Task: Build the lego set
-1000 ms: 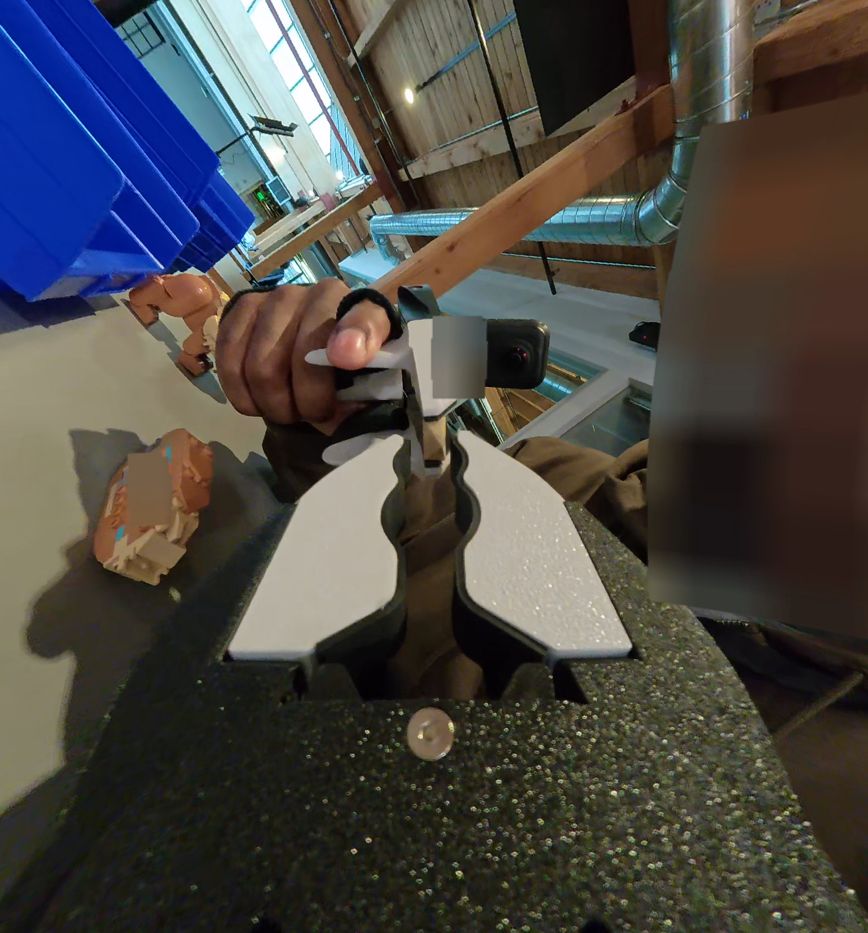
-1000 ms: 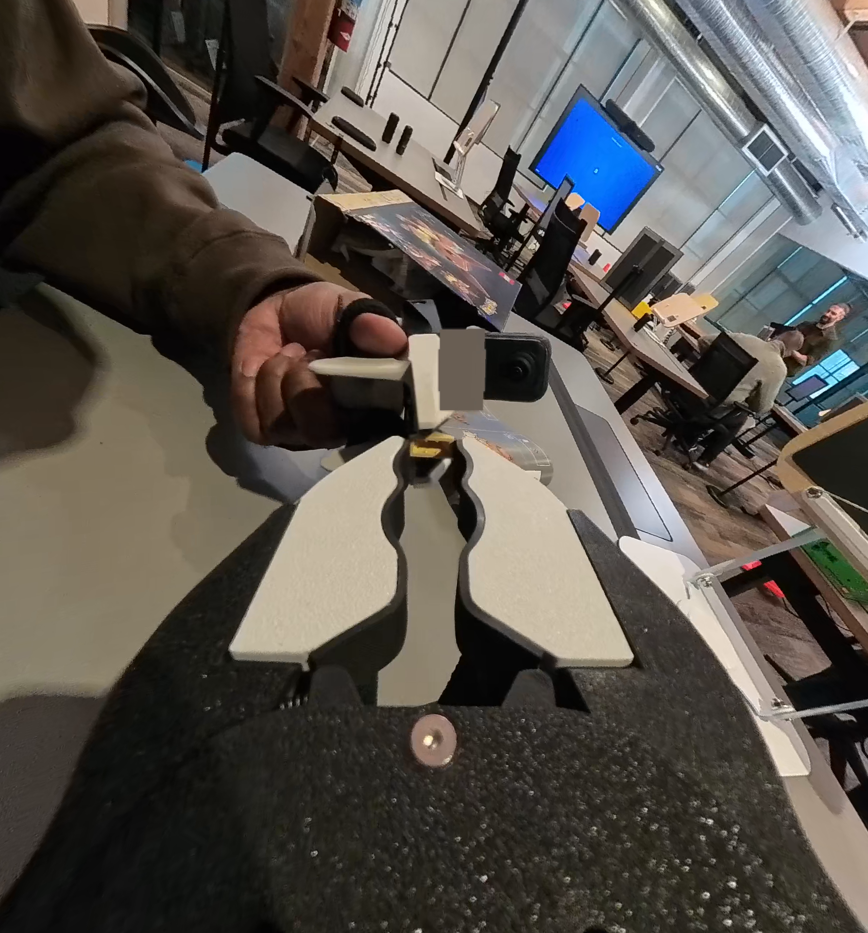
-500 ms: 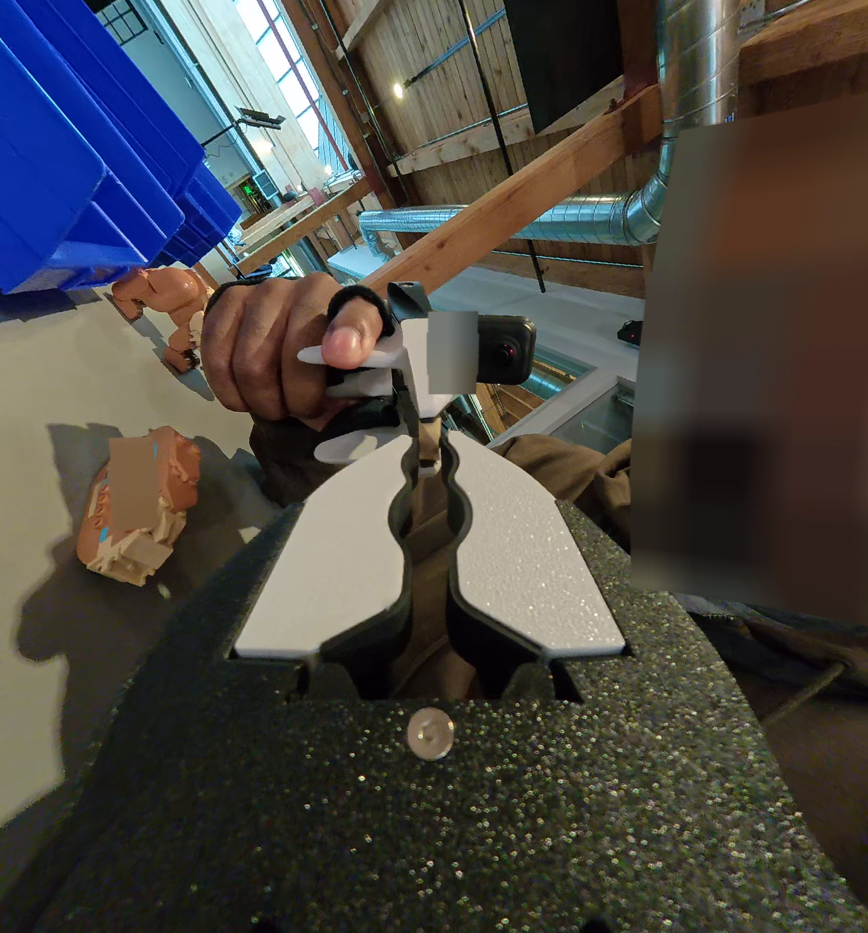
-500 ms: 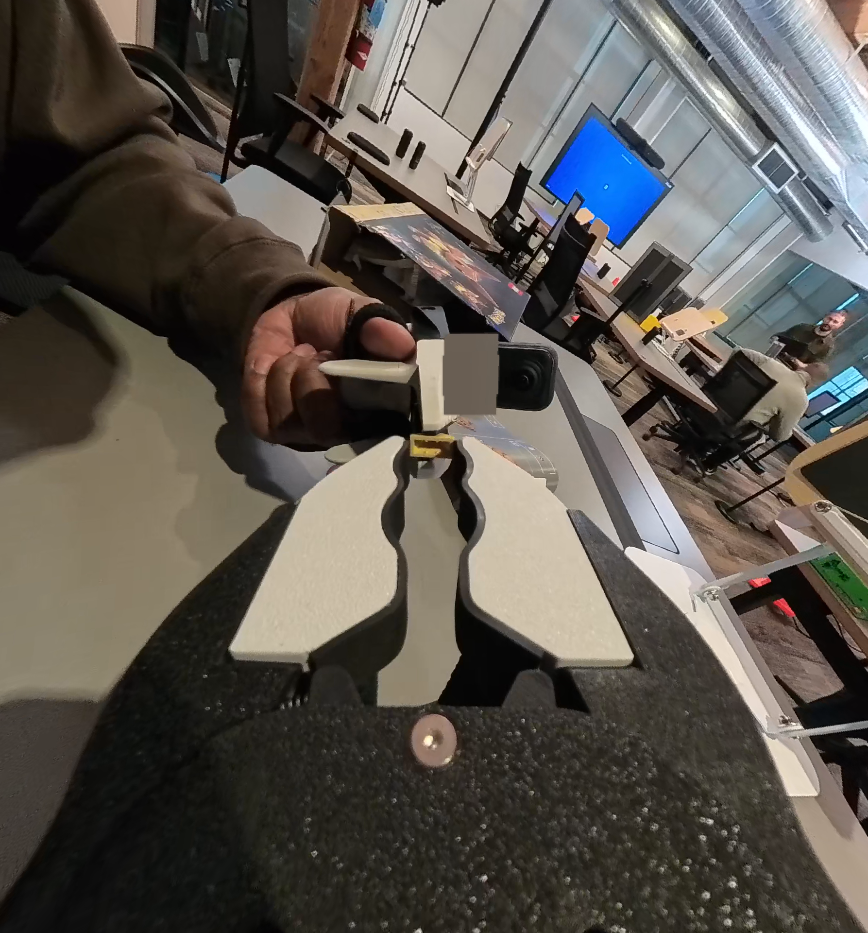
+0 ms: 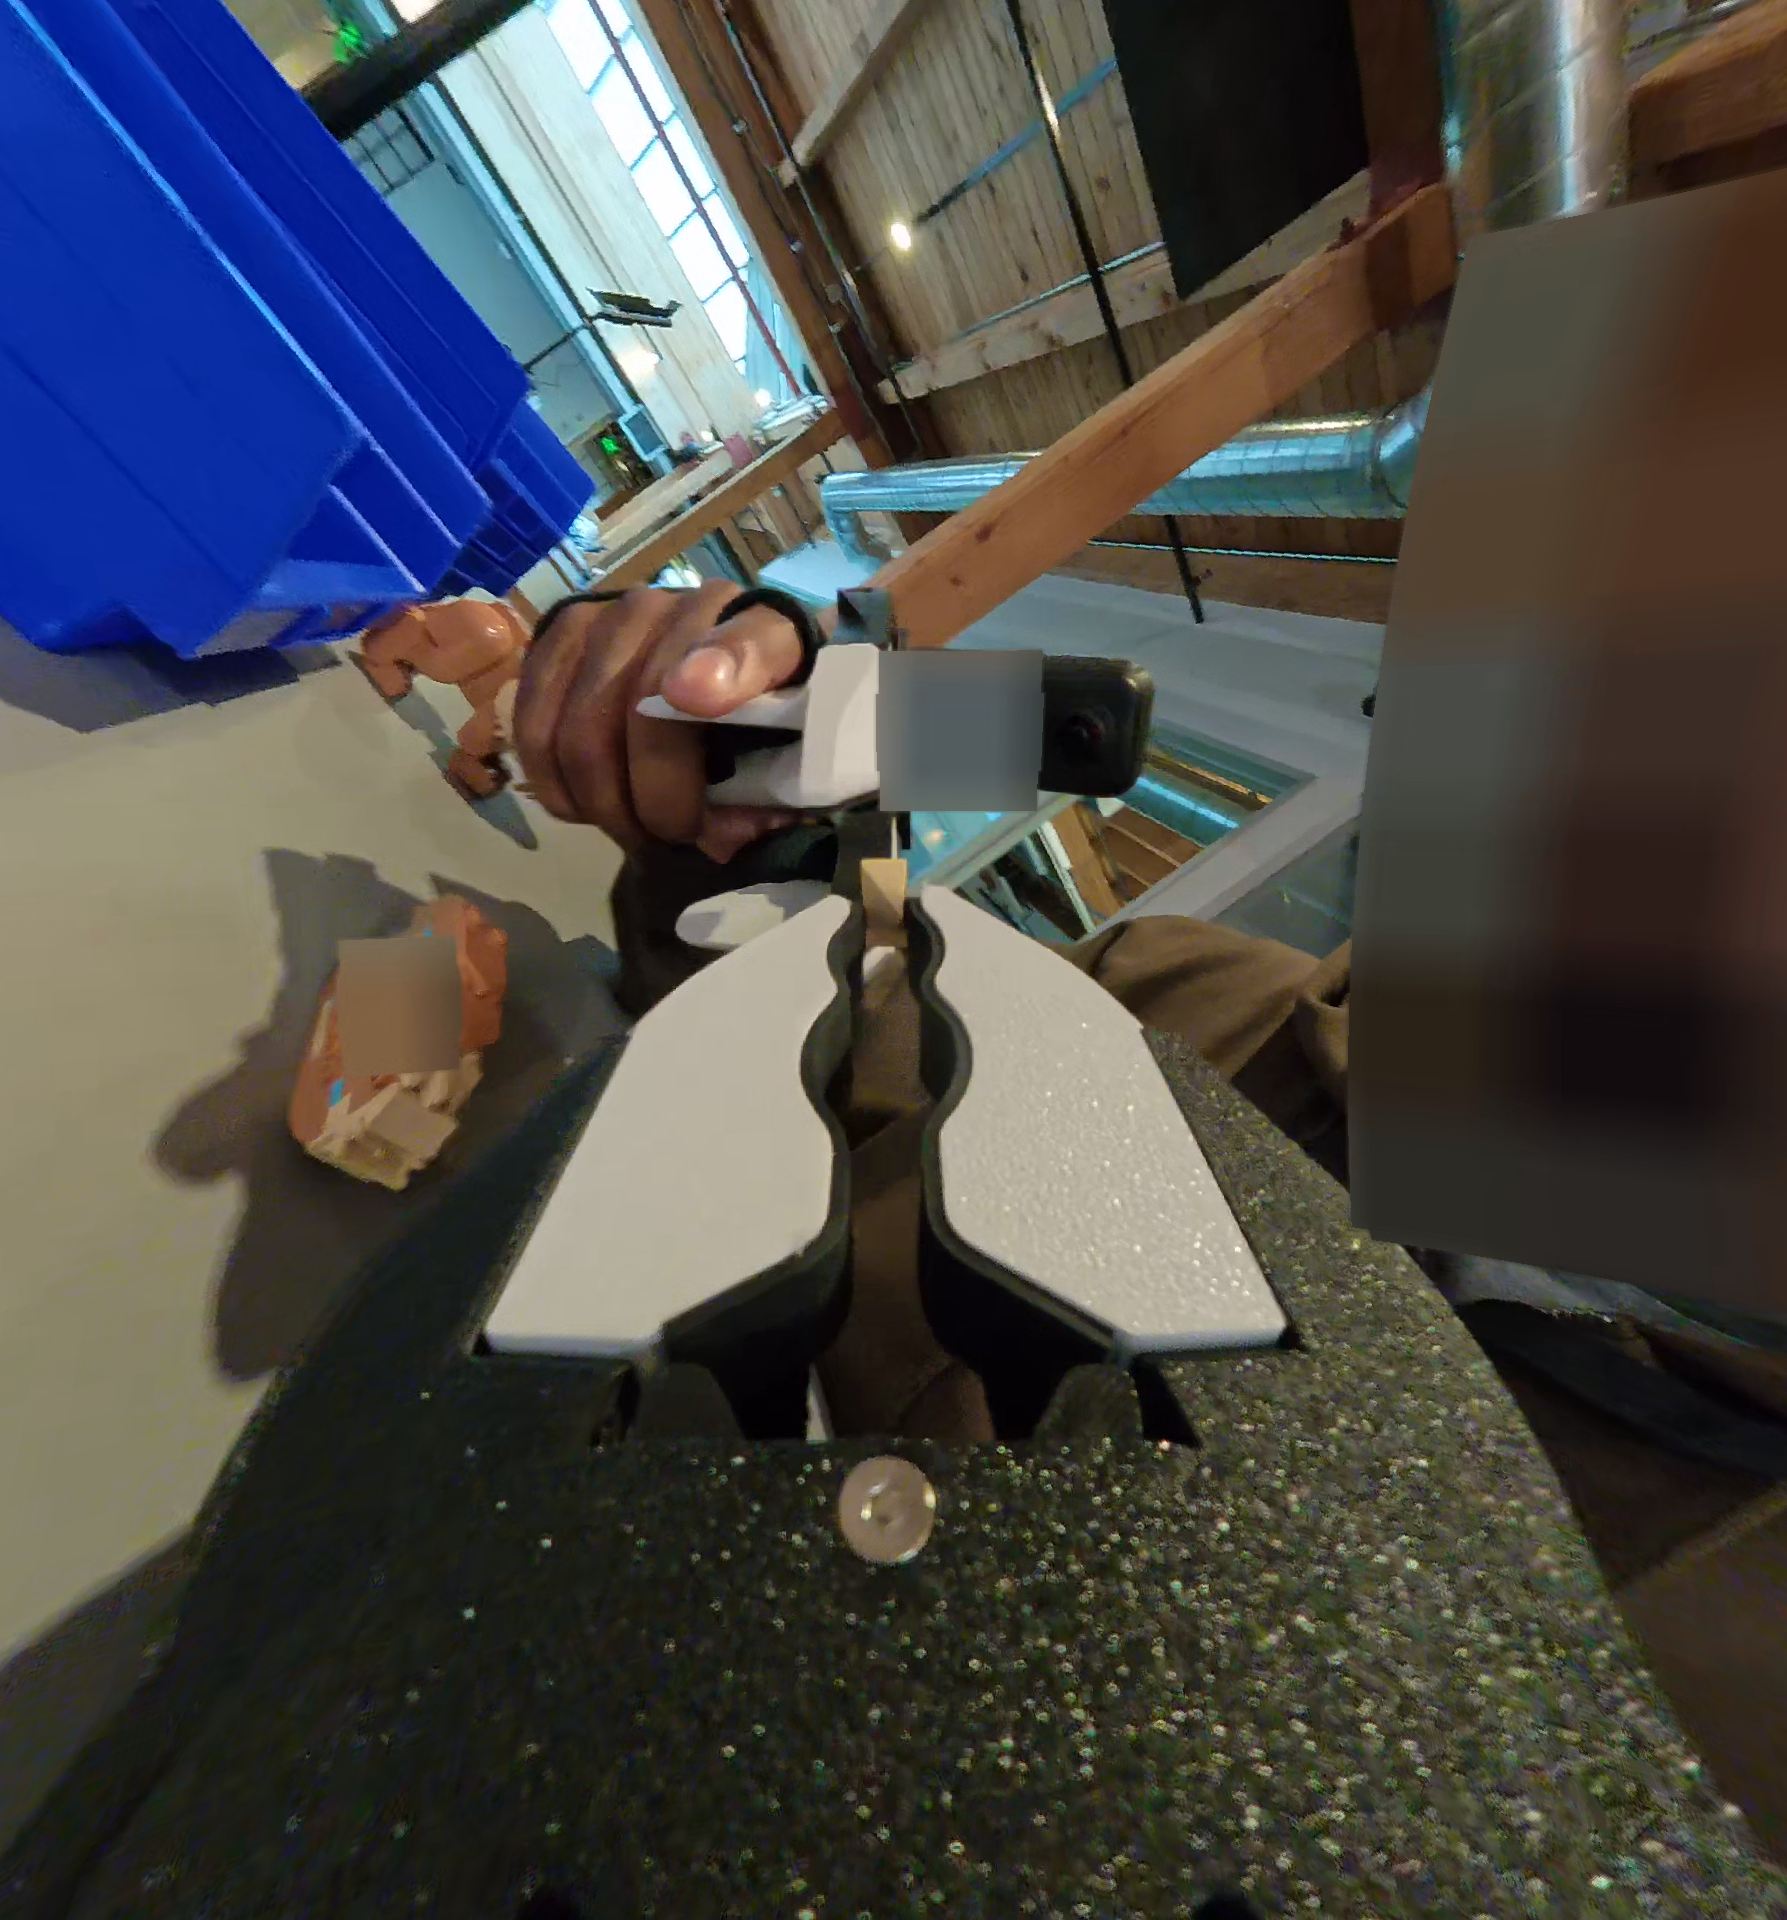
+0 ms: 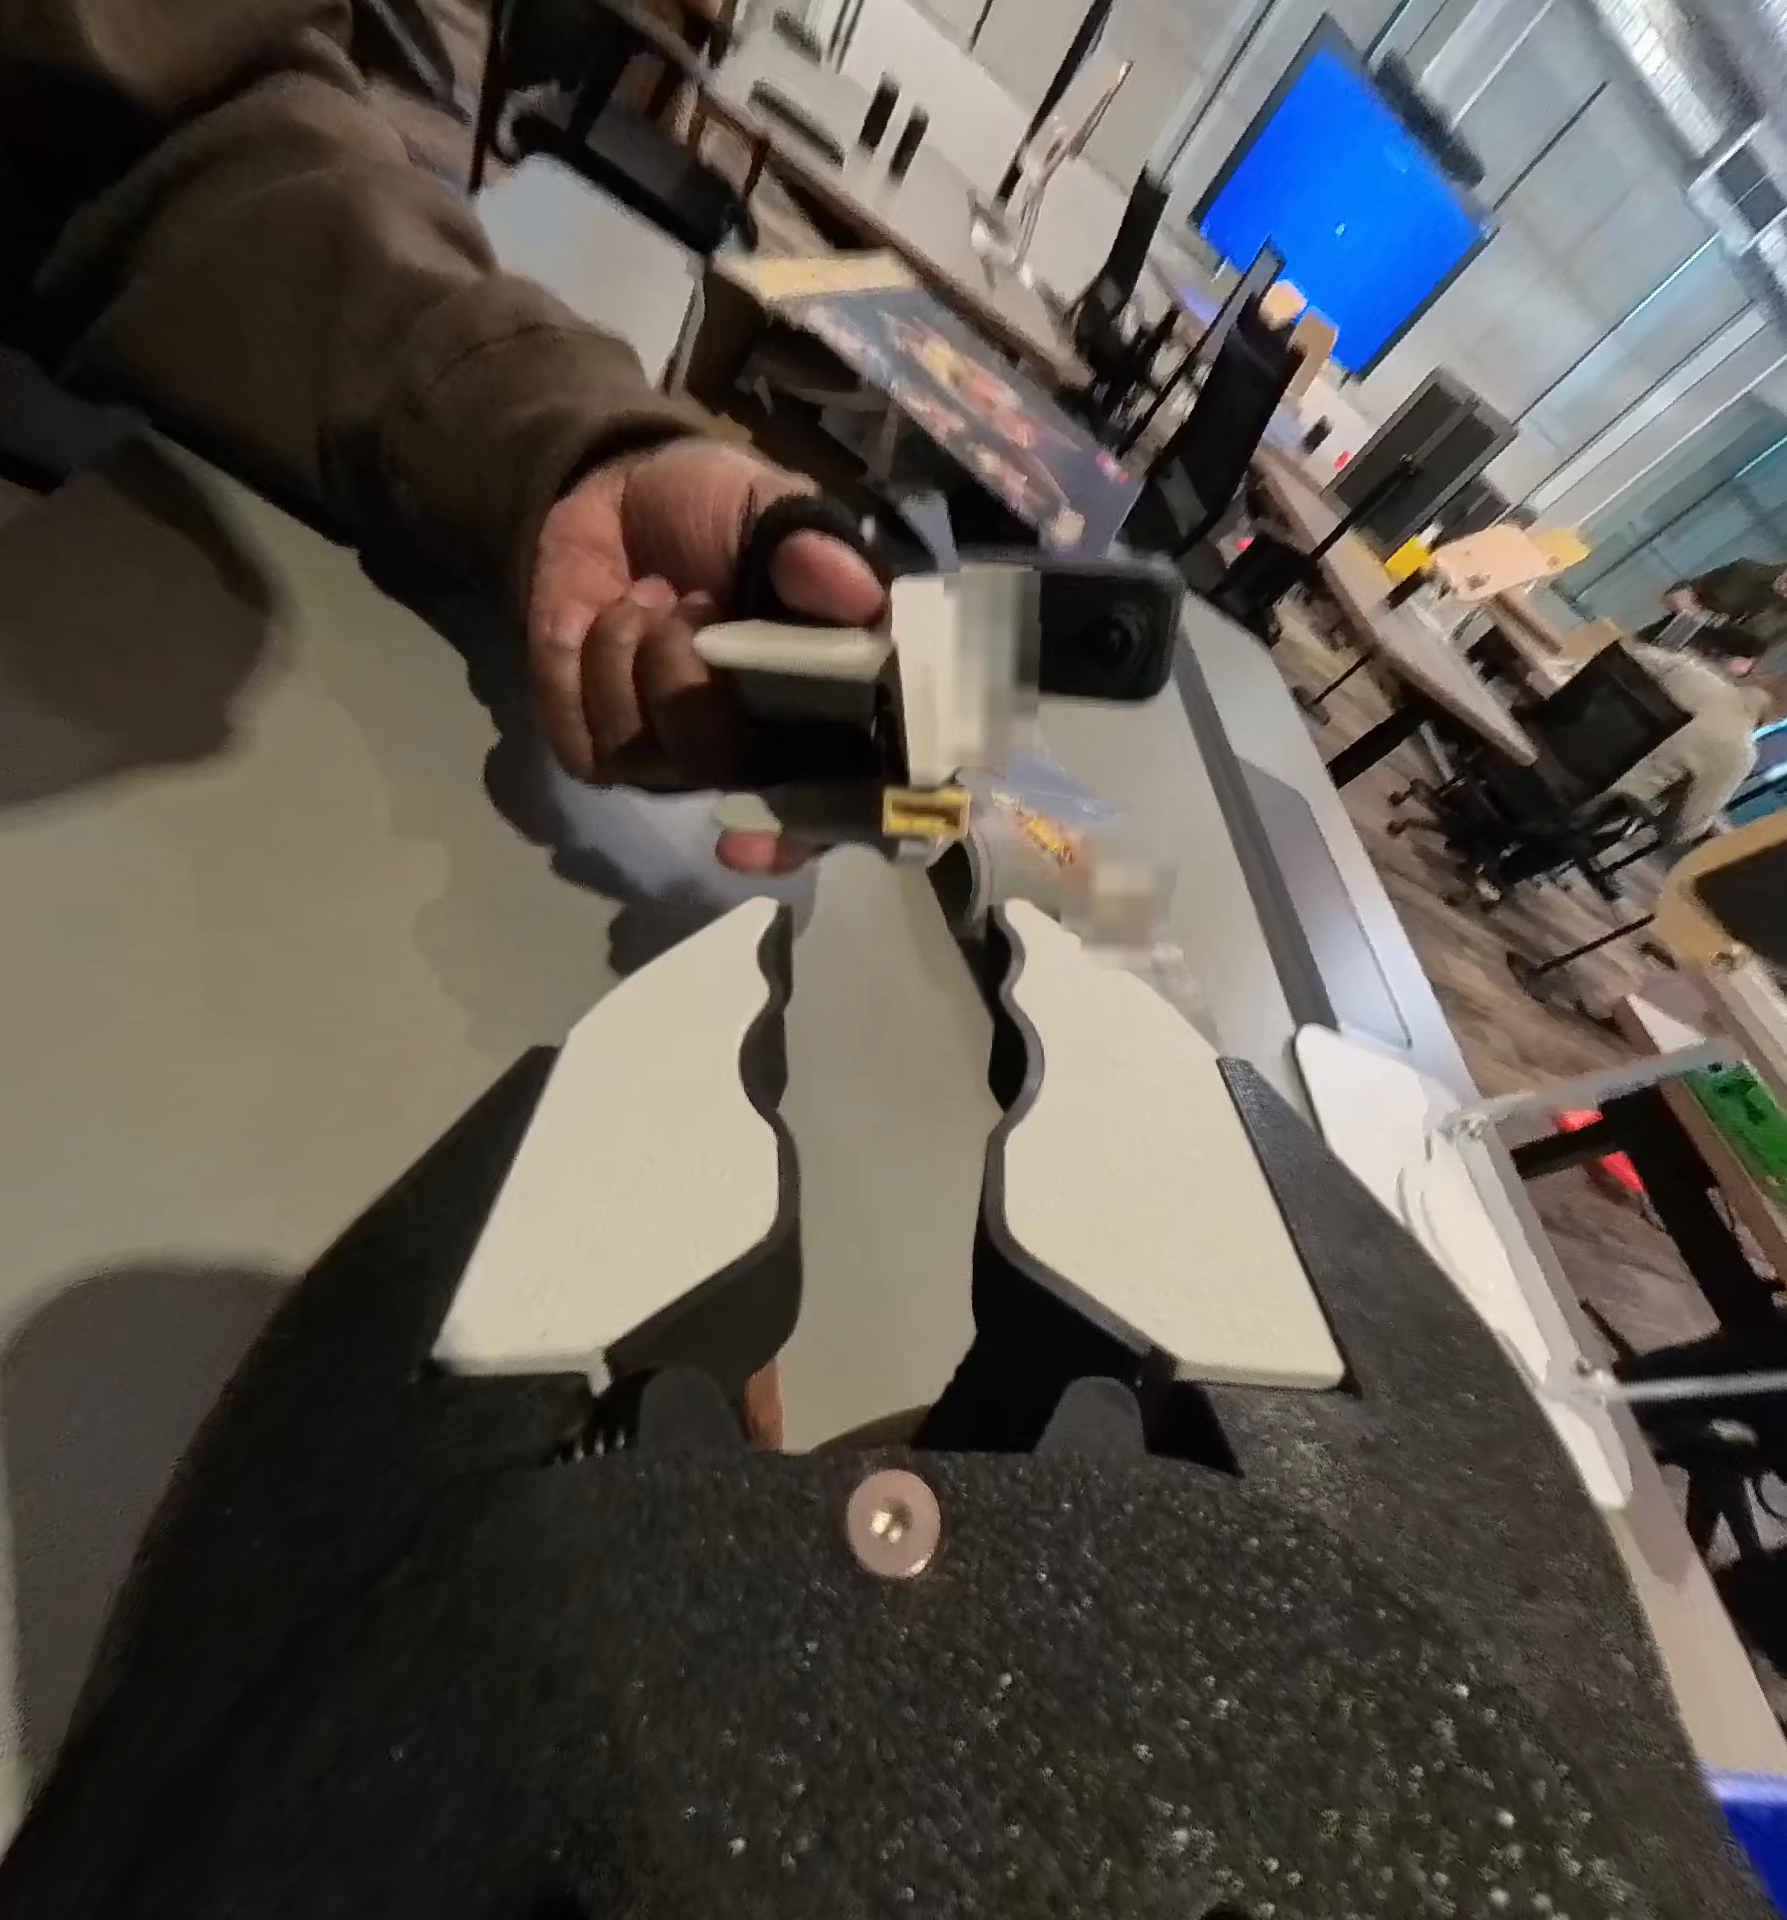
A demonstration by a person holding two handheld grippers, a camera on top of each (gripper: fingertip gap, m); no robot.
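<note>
In the left wrist view my left gripper is shut on a small tan lego piece that sticks out past its fingertips. The right gripper faces it tip to tip, held in a hand. In the right wrist view my right gripper is open and empty. The left gripper stands just beyond its tips and holds the same piece, which looks yellow and tan here. Both grippers are held above the grey table.
A part-built brown lego figure lies on the table to the left. Another brown figure stands by the blue bins. A lego box and a clear bag lie farther off, near the table's right edge. Only a small space, under 4 cm, lies between the two pairs of fingers.
My right gripper has opened and drawn back a little from the piece. My left gripper has stayed shut on it.
</note>
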